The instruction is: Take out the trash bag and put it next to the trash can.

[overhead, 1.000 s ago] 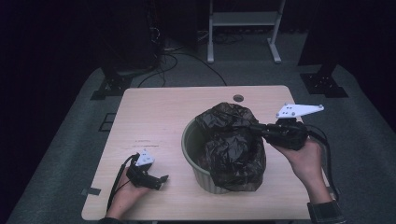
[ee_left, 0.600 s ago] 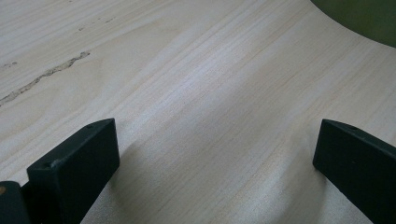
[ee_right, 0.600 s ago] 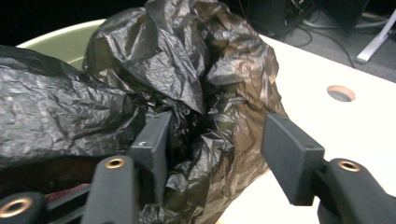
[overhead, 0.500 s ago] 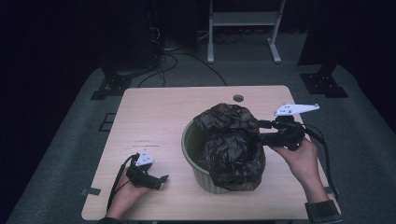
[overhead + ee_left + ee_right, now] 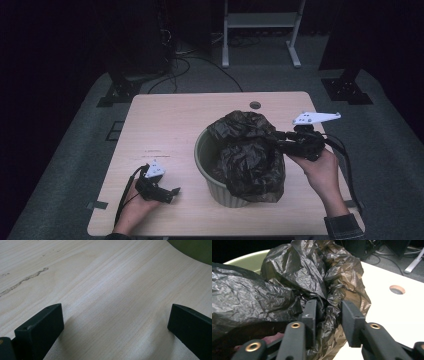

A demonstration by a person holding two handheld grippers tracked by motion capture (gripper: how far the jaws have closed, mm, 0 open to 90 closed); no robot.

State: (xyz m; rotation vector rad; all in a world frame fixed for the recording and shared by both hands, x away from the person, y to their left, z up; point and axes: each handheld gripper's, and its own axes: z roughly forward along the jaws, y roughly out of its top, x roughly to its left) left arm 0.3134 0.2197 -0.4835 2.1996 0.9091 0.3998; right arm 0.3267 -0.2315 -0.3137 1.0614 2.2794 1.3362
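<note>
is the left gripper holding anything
No, the left gripper has its jaws wide apart over the bare wooden table.

- The left gripper (image 5: 172,191) lies low in the person's left hand (image 5: 134,207), jaws wide apart.
- The right gripper (image 5: 274,136), held level in the right hand (image 5: 320,170), has just been closing its jaws.

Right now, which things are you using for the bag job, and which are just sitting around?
Using:
black bag
green bin
right gripper, jaws closing around a bag fold

Sitting around:
left gripper, open on the table
white stand
floor cables
</note>
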